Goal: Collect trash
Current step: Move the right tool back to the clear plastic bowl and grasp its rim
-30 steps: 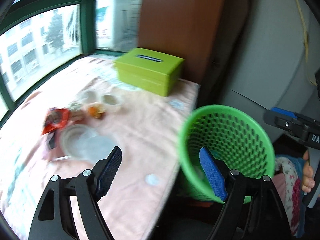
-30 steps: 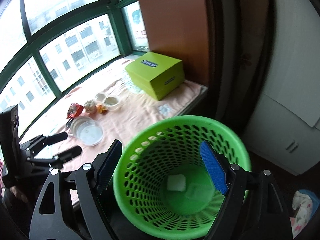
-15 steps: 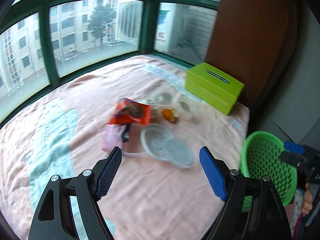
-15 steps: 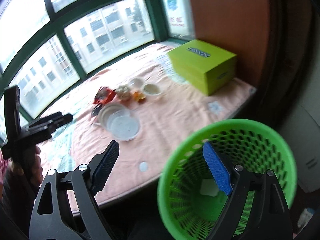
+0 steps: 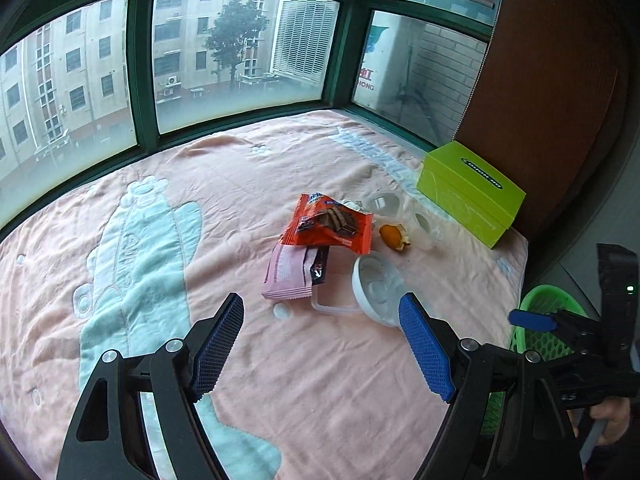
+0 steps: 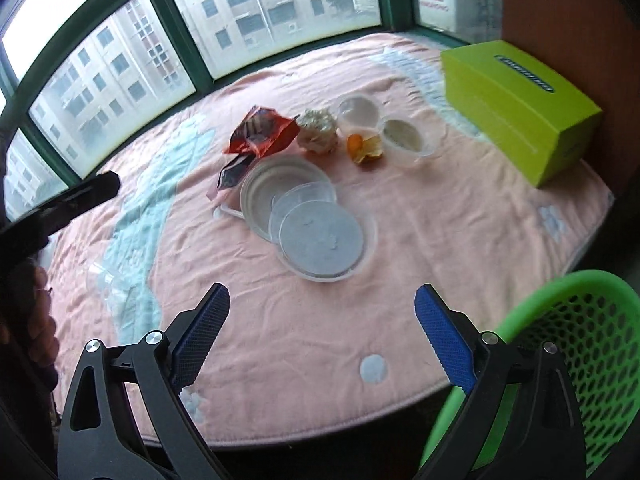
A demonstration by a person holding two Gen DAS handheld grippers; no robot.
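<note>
The trash lies in a cluster near the middle of the pink blanket-covered window platform (image 6: pixel 460 220). At the cluster's centre in the right wrist view, a clear round plastic bowl (image 6: pixel 276 188) rests with a clear round plastic lid (image 6: pixel 322 240) overlapping its 4 o'clock rim; nothing can be made out inside the bowl. At 11 o'clock from the bowl lies a torn red snack wrapper (image 6: pixel 262 132), with a pink foil sachet (image 5: pixel 288 274) and a dark sachet (image 6: pixel 234 172) partly under it. At 12 o'clock sits a crumpled white paper wad (image 6: pixel 318 132). At 1 o'clock stand two small clear plastic cups (image 6: pixel 358 110) (image 6: pixel 404 136); their contents cannot be determined. A piece of orange fruit peel (image 6: pixel 364 148) lies between them and the bowl.

The green perforated plastic waste basket (image 6: pixel 580 360) stands off the platform edge at 4 o'clock in the right wrist view; its interior is not visible.

A lime-green rectangular tissue box (image 6: pixel 516 108) stands at 2 o'clock, beside the brown wooden panel (image 5: pixel 560 80).

The right gripper (image 6: pixel 322 332) hovers above the blanket at 6 o'clock from the lid, jaws spread wide, grasping nothing. The left gripper (image 5: pixel 320 348) hovers at 6 o'clock from the sachets, jaws likewise released and empty.

The green-framed bay window (image 5: pixel 140 72) spans 9 to 1 o'clock.
</note>
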